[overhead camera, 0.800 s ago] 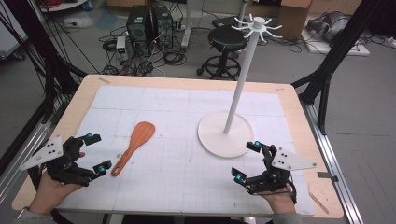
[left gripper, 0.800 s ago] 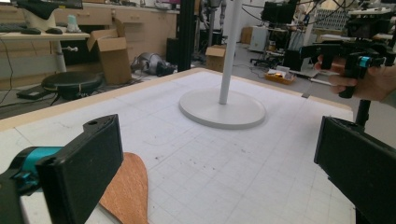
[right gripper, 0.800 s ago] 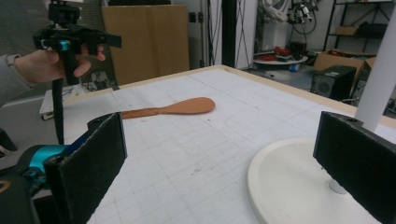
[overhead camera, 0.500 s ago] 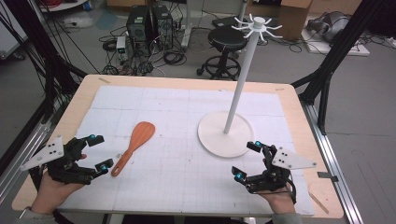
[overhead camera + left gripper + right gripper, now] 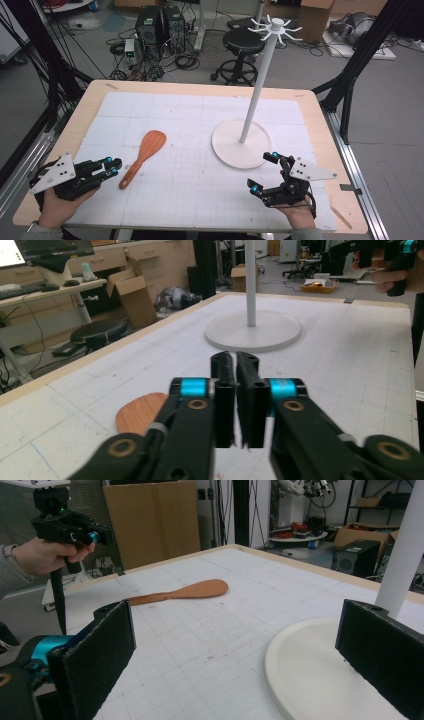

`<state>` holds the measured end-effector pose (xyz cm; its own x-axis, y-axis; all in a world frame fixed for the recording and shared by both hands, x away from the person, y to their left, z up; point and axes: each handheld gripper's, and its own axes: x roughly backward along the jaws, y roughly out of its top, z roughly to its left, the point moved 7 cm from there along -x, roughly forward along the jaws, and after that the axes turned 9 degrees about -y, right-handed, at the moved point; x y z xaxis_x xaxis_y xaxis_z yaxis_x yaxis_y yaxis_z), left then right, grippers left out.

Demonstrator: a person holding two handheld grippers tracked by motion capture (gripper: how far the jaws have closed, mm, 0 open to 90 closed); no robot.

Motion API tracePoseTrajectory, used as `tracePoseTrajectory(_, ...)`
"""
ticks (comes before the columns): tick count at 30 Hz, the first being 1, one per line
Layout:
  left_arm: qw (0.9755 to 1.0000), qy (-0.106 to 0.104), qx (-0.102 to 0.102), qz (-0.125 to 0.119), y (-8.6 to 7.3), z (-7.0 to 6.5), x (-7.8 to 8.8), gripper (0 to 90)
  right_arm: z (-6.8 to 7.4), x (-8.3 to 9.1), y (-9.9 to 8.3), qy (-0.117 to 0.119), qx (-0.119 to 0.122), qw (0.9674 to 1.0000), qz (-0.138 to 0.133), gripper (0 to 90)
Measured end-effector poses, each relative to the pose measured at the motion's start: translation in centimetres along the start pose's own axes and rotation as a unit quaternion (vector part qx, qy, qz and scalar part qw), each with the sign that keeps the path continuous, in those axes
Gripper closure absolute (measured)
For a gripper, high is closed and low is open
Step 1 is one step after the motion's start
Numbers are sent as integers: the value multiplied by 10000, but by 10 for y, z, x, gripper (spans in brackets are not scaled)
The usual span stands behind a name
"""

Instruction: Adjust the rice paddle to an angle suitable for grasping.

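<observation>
A wooden spatula [image 5: 142,155] lies flat on the white mat at the left, blade away from me. Just left of its handle my left gripper [image 5: 113,166] is shut with nothing between its jaws. In the left gripper view the two black jaws [image 5: 235,360] meet above the mat, the spatula's blade [image 5: 140,412] low on their left. A white hanging stand [image 5: 242,144] rises right of centre, with hooks at its top [image 5: 275,27]. My right gripper [image 5: 263,172] stands open and empty beside the stand's round base [image 5: 310,665].
The right gripper view has the spatula [image 5: 185,591] lying across the mat and the left hand with its gripper [image 5: 75,530] at the far left. The table's wooden rim [image 5: 200,89] frames the mat. Behind the table are a stool [image 5: 242,42] and cables.
The left gripper's jaws were spread wide and have closed together on nothing. The spatula, the stand and the right gripper have kept still.
</observation>
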<state>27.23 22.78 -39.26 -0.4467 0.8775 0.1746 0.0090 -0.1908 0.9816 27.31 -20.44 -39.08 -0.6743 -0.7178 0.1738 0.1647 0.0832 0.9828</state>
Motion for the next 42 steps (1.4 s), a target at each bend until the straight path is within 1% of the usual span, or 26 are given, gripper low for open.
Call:
tracePoseTrajectory(2, 10000, -36, 71, -2, 0, 0, 0, 896, 0, 0, 0, -3, -3, 10000, 7, 15)
tracePoseTrajectory(3, 9998, -67, 158, 33, -1, -1, 0, 896, 0, 0, -1, 0, -13, 10000, 19, 15)
tracePoseTrajectory(4, 9995, -100, 295, 97, -2, -1, -1, 896, 0, 0, -1, 0, -19, 10000, 33, 15)
tracePoseTrajectory(5, 9991, -120, 369, 158, -3, -1, -2, 897, 0, -1, -1, -4, -11, 10000, 43, 15)
tracePoseTrajectory(7, 9988, -157, 388, 251, -5, -1, -3, 897, -1, -1, -2, -36, -3, 10000, 62, 15)
tracePoseTrajectory(9, 9985, -182, 438, 285, -7, -1, -4, 897, -1, -1, -2, -56, 3, 10000, 59, 15)
tracePoseTrajectory(12, 9983, -154, 459, 323, -10, -1, -6, 897, -1, -1, -2, -43, -10, 10000, 57, 15)
tracePoseTrajectory(13, 9978, -111, 509, 411, -12, 0, -6, 897, -1, -1, -2, -39, -8, 10000, 55, 15)
tracePoseTrajectory(14, 9977, -93, 516, 438, -13, 0, -6, 896, -1, -1, -2, -36, -2, 10000, 55, 15)
tracePoseTrajectory(19, 9976, -106, 509, 467, -14, 0, -6, 897, 0, -1, -2, -23, -28, 10000, 70, 15)
tracePoseTrajectory(21, 9971, -62, 528, 541, -18, 2, -7, 897, 0, -1, -3, -25, -34, 10000, 84, 15)
tracePoseTrajectory(23, 9965, 37, 549, 625, -23, 5, -7, 897, -1, -1, -3, -58, -37, 9999, 73, 15)
tracePoseTrajectory(24, 9965, 37, 549, 625, -23, 5, -7, 896, -1, -1, -3, -58, -37, 9999, 73, 15)
tracePoseTrajectory(27, 9949, 152, 661, 751, -33, 11, -5, 896, -1, 0, -2, -77, -71, 9999, 57, 15)
tracePoseTrajectory(28, 9938, 219, 728, 806, -39, 16, -2, 896, -2, 0, -2, -108, -56, 9999, 25, 15)
tracePoseTrajectory(29, 9938, 219, 728, 806, -39, 16, -2, 896, -2, 0, -2, -112, -66, 9999, 23, 15)
tracePoseTrajectory(31, 9927, 260, 827, 843, -45, 20, 1, 896, -2, 0, -3, -101, -66, 9999, 41, 15)
tracePoseTrajectory(32, 9916, 326, 876, 895, -49, 24, 4, 896, -2, -1, -3, -91, -59, 9999, 49, 15)
tracePoseTrajectory(33, 9916, 326, 876, 895, -49, 24, 4, 896, -2, -1, -3, -91, -59, 9999, 49, 15)
tracePoseTrajectory(34, 9905, 365, 949, 921, -52, 27, 7, 896, -2, -1, -4, -80, -60, 9999, 65, 15)
tracePoseTrajectory(38, 9896, 383, 997, 964, -56, 30, 9, 896, -2, -2, -4, -88, -59, 9999, 67, 15)
tracePoseTrajectory(40, 9886, 389, 1032, 1029, -59, 30, 8, 896, -1, -2, -5, -71, -75, 9999, 96, 15)
tracePoseTrajectory(41, 9874, 390, 1042, 1129, -61, 31, 6, 896, -1, -2, -5, -74, -57, 9999, 96, 15)
tracePoseTrajectory(42, 9874, 390, 1042, 1129, -61, 31, 6, 896, -1, -3, -5, -68, -68, 9999, 102, 15)
